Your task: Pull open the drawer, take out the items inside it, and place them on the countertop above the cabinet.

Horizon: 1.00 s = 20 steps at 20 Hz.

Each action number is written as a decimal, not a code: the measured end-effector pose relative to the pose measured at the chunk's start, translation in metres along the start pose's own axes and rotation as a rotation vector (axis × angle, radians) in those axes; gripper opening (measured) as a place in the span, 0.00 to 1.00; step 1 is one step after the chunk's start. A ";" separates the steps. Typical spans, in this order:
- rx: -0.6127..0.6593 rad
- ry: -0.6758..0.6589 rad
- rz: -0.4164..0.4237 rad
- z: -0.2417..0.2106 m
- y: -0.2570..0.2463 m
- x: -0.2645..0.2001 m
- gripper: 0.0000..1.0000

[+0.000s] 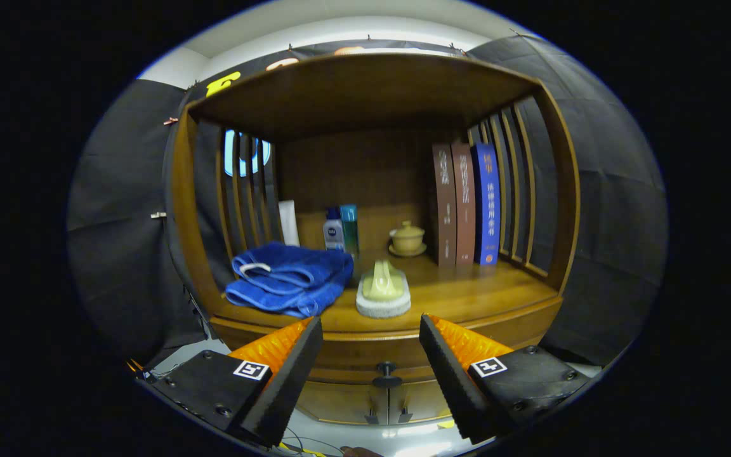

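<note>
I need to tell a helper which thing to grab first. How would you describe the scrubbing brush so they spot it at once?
Look at the wooden cabinet's countertop, under its shelf roof. Near the front edge, just beyond the open gripper, right of the folded blue towel, sits the brush. It alone has a pale yellow-green handle on a white pad.

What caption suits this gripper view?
Open gripper faces the drawer knob; blue towel and scrub brush sit on the countertop.

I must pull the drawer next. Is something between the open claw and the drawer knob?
Nothing visible. The claw is open, and the drawer knob shows in the free gap between its fingers, slightly ahead of them. The scrub brush and blue towel lie higher, on the countertop.
</note>
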<state>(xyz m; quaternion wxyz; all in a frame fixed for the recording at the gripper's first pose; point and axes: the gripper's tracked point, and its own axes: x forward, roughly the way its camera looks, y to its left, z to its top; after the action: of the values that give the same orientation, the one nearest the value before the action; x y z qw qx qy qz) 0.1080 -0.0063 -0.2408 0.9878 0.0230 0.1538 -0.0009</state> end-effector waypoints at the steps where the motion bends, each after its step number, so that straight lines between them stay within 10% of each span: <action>1: -0.008 -0.021 -0.004 0.017 0.000 -0.010 1.00; 11: -0.001 -0.139 0.005 0.144 0.010 -0.089 0.99; 20: -0.013 -0.134 0.008 0.163 0.012 -0.129 0.99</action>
<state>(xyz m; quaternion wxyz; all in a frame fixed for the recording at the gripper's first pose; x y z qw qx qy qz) 0.0348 -0.0025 -0.0455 0.9961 0.0171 0.0870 0.0025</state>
